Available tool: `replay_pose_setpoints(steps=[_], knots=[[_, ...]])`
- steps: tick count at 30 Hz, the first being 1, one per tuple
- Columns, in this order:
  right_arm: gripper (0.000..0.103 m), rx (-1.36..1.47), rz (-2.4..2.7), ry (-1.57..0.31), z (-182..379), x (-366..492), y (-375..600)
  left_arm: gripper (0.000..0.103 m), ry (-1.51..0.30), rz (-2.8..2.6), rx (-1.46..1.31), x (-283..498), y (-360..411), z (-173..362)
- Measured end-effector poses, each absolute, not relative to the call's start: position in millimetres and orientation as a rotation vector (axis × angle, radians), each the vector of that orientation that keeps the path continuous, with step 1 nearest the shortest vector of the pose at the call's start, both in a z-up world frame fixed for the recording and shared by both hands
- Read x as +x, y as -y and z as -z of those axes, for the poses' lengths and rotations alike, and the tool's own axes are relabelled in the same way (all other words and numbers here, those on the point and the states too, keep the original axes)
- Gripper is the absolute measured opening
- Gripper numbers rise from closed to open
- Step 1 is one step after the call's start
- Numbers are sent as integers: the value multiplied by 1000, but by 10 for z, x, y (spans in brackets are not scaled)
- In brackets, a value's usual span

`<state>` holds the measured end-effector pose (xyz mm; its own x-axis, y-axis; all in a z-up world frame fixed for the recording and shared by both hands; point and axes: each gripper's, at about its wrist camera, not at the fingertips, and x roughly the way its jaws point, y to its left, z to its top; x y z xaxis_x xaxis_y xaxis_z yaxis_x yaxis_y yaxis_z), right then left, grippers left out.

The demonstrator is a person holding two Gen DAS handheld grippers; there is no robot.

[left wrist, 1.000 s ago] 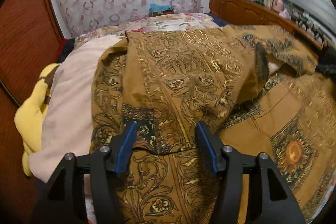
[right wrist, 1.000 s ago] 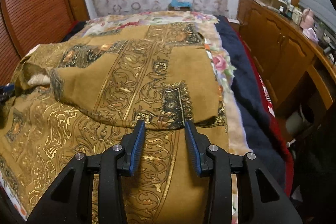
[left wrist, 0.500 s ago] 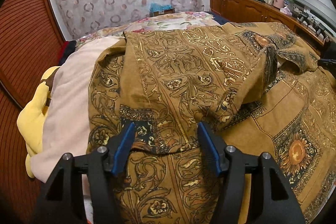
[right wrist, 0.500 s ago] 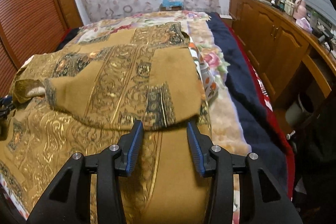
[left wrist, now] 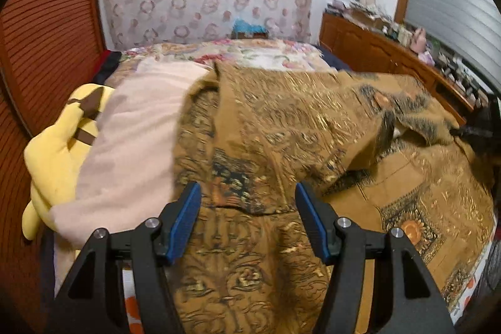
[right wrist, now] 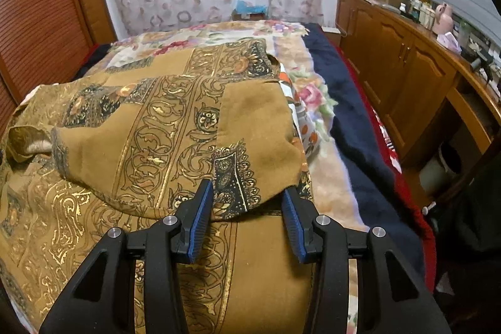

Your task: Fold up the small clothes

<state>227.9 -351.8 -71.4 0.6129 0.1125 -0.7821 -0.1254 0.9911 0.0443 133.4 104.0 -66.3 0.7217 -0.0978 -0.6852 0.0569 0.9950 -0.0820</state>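
A brown garment with gold and black ornament (left wrist: pixel 281 127) lies spread on the bed, its far half folded toward me over the near half. It also shows in the right wrist view (right wrist: pixel 162 133). My left gripper (left wrist: pixel 247 208) is open and empty, just above the folded edge near the garment's left side. My right gripper (right wrist: pixel 249 202) is open and empty, its jaws either side of the folded edge at the garment's right corner.
A pale pink blanket (left wrist: pixel 131 146) and a yellow plush toy (left wrist: pixel 59 152) lie left of the garment. A floral bedspread (right wrist: pixel 219 36) covers the far bed. A dark blue blanket (right wrist: pixel 350 121) and a wooden cabinet (right wrist: pixel 407 64) run along the right.
Both grippers have drawn back and risen a little from the folded edge. The right gripper's jaws have opened wider. The left view is now motion-blurred.
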Motion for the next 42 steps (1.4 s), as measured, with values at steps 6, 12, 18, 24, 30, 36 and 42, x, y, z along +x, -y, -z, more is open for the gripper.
replay_pose_setpoints(steps=[6, 12, 18, 24, 30, 36, 42], knots=[[44, -31, -130, -901, 715, 2277, 3516, 44, -799, 111, -106, 1452, -1109, 742], [44, -40, -125, -901, 716, 2272, 3497, 41, -838, 89, -66, 1556, -1021, 827], [44, -43, -123, -901, 715, 2265, 3486, 41, -837, 91, -70, 1555, -1051, 878], [44, -44, -123, -901, 715, 2265, 3481, 41, -838, 88, -56, 1554, -1036, 892], [44, -44, -122, -901, 714, 2265, 3477, 6, -846, 68, -54, 1555, -1082, 857], [44, -45, -122, -901, 716, 2266, 3474, 0, -810, 103, -80, 1486, -1086, 750], [44, -46, -121, -901, 717, 2266, 3472, 0, -786, 136, -87, 1441, -1034, 647]])
